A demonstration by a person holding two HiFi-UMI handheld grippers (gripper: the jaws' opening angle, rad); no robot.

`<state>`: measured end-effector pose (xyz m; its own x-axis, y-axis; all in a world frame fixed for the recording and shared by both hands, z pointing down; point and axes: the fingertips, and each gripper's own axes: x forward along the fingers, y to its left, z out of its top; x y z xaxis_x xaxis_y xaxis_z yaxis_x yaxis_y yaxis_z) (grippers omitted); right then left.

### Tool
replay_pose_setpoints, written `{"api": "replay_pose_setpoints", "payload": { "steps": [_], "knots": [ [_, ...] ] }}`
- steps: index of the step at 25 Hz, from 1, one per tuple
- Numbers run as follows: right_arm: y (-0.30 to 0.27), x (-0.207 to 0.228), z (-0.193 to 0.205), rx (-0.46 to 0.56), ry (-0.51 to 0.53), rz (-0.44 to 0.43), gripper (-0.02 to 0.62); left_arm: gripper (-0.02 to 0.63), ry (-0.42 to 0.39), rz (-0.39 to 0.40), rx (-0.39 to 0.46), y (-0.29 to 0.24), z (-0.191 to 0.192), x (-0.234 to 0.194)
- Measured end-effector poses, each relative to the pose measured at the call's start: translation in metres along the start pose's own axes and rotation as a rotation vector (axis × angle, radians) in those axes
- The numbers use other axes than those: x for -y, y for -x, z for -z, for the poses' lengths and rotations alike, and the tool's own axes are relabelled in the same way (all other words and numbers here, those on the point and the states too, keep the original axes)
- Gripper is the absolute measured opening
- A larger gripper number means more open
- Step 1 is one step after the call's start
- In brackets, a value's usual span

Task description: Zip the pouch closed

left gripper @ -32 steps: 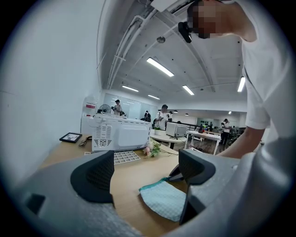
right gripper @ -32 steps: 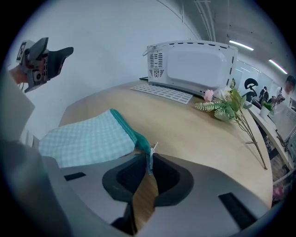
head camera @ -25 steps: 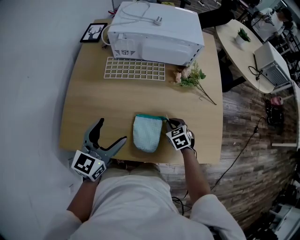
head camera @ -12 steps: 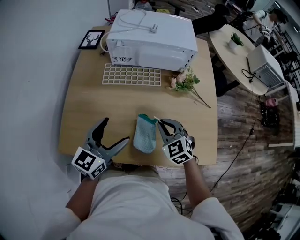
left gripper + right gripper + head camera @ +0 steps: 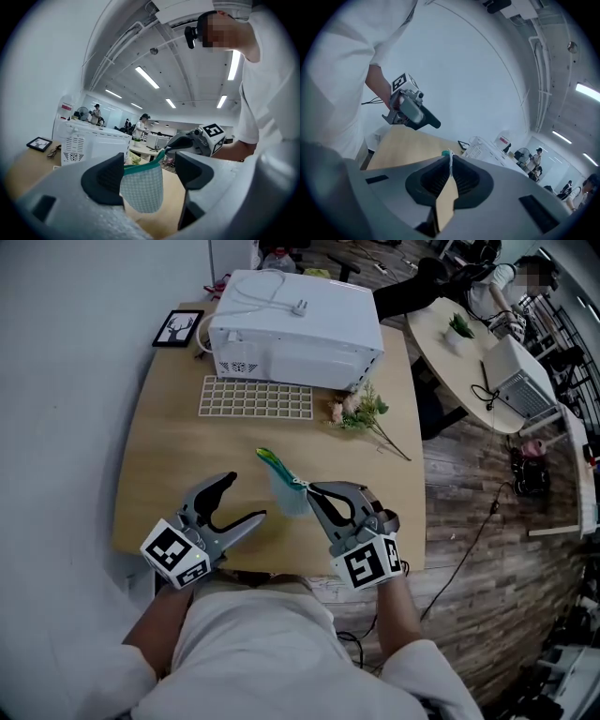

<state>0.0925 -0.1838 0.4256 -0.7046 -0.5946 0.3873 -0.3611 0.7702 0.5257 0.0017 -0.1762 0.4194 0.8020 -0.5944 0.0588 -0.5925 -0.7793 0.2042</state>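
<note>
"Where was the pouch (image 5: 286, 495)?"
"Dangling from my right claw (image 5: 309, 489), which was clamped on its zip corner. The zip edge was on top and the body pointed down. My left claw (image 5: 246, 498), just beside it, was closing on nothing."

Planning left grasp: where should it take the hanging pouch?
Pinch the free end of the teal zipper band, left gripper coming level from its side. The pouch hangs from the right gripper, band on top; left jaws are closing, not touching it.

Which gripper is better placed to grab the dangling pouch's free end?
Left. The right gripper is shut on the pouch at its zipper end, holding it up. The left gripper is empty, its jaws closing, and the pouch hangs just ahead.
</note>
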Motion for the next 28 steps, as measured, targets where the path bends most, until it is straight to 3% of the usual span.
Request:
{"api": "replay_pose_setpoints", "payload": {
  "steps": [13,28],
  "knots": [
    [0.049,0.018,-0.046,0.057,0.073,-0.019,0.02,0.193,-0.023,0.372,0.031,-0.031,-0.056,0.058],
    [0.056,0.005,-0.062,0.064,0.135,-0.029,0.019,0.109,0.045,0.715,-0.16,-0.052,-0.051,0.083]
  ]
}}
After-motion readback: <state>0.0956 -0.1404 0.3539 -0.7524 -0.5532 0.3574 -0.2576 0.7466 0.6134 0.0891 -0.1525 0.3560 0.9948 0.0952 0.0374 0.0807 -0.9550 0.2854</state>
